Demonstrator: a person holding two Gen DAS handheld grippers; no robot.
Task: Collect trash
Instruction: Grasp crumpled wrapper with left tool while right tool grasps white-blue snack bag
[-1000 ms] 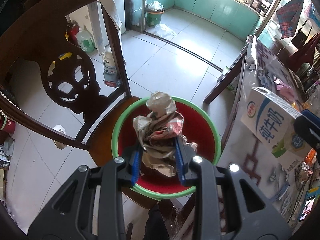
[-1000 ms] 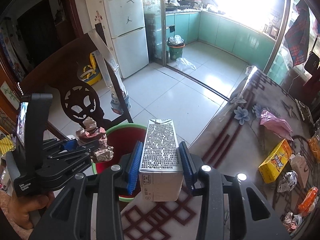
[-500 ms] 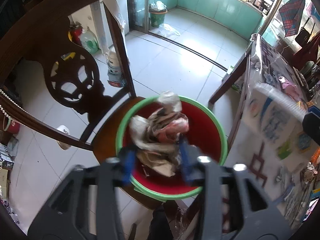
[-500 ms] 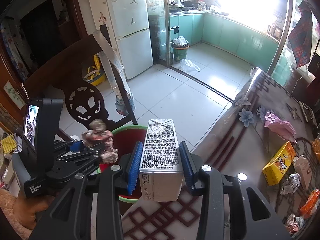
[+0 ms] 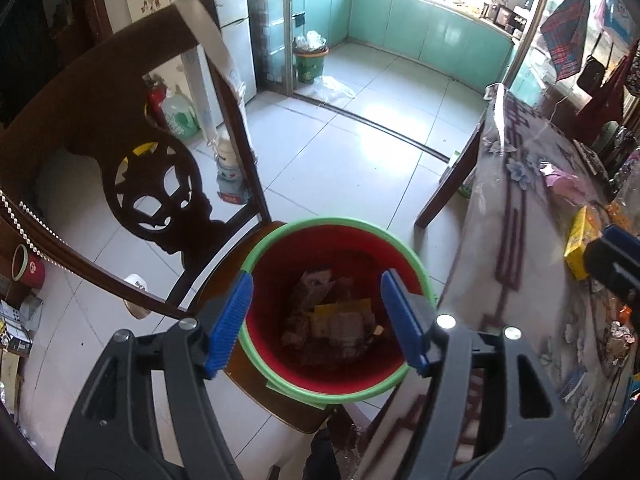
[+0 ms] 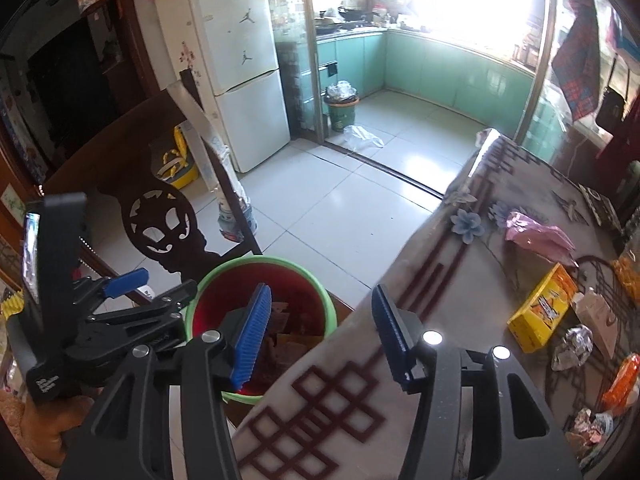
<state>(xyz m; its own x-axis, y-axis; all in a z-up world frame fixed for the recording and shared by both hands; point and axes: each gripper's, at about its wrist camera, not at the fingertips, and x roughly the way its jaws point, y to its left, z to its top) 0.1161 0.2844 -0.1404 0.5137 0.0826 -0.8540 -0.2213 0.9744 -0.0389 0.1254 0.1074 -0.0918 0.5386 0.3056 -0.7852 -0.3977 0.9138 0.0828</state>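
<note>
Trash of crumpled paper and a flattened carton (image 5: pixel 332 320) lies inside the green-rimmed red plastic bucket (image 5: pixel 408 254) on the dark carved wooden chair (image 5: pixel 132 184). The left gripper (image 5: pixel 316 320), at six o'clock above the bucket, has just been opening, released and empty. The right gripper (image 6: pixel 320 332) likewise has just been opening, nothing between its jaws, over the patterned table (image 6: pixel 460 264) at the bucket's three o'clock.
</note>
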